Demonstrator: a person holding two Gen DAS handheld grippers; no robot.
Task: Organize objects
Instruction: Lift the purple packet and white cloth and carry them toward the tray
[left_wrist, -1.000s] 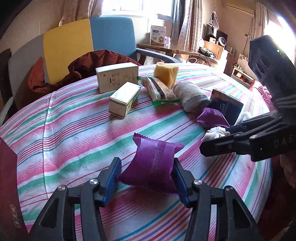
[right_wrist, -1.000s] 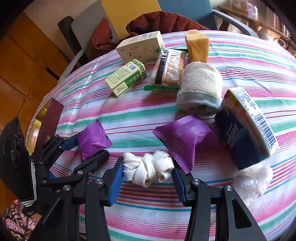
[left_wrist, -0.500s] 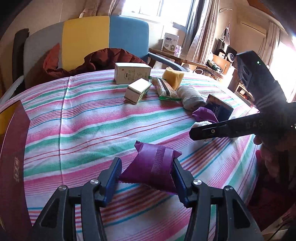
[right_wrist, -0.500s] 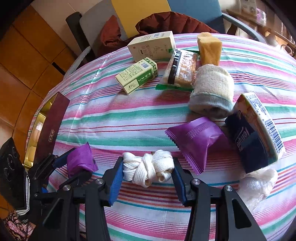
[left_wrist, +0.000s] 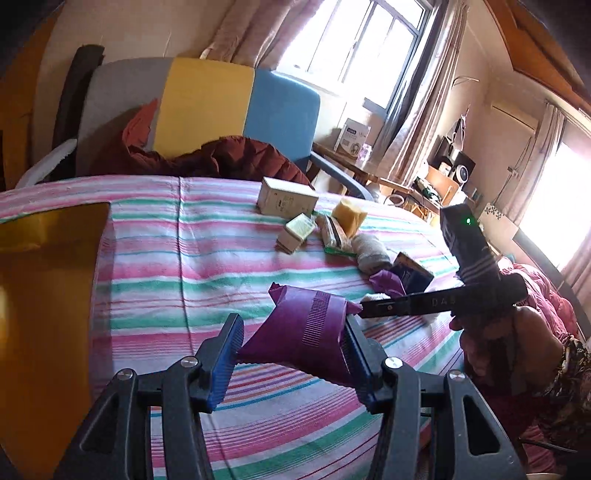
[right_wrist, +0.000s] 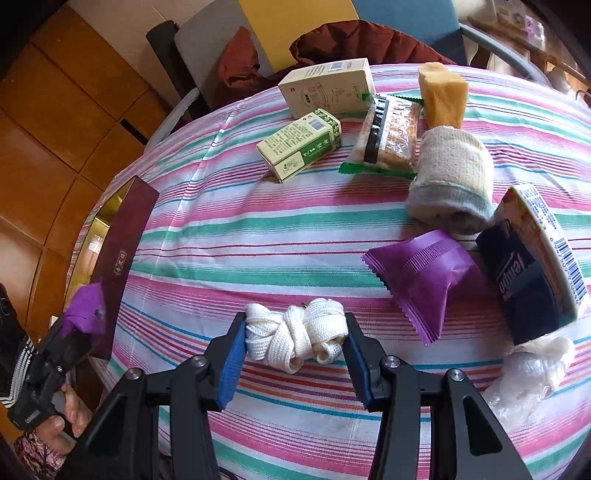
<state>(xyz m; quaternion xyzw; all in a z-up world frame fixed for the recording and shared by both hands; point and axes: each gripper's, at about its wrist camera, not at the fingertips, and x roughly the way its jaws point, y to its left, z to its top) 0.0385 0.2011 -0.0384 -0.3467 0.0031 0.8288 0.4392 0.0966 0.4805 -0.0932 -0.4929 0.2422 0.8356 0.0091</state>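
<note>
Left gripper (left_wrist: 291, 354): clamped on a purple packet (left_wrist: 306, 332), both blue pads pressing its sides.
Held packet, position: lifted clear of the striped tablecloth (left_wrist: 207, 258), near the table's edge, close to the gold box (left_wrist: 44, 295) at the left.
Right gripper (right_wrist: 295, 354): narrow, with the white knotted strap (right_wrist: 295, 336) between its pads, both pads touching the bundle's ends; the strap rests on the cloth.
Second purple packet (right_wrist: 421, 273): flat on the cloth, just to the right of the strap, touching the dark tissue pack (right_wrist: 532, 269).
Further back: two cartons, a wrapped biscuit, a yellow sponge (right_wrist: 443, 96) and a rolled sock (right_wrist: 450, 181), clustered together.
Hard to make out: the gold box's inside is blurred and cut by the frame edge; in the right view the held packet is partly hidden behind the maroon lid (right_wrist: 122, 251); the clear plastic bag (right_wrist: 528, 373) is cut off at the right.
</note>
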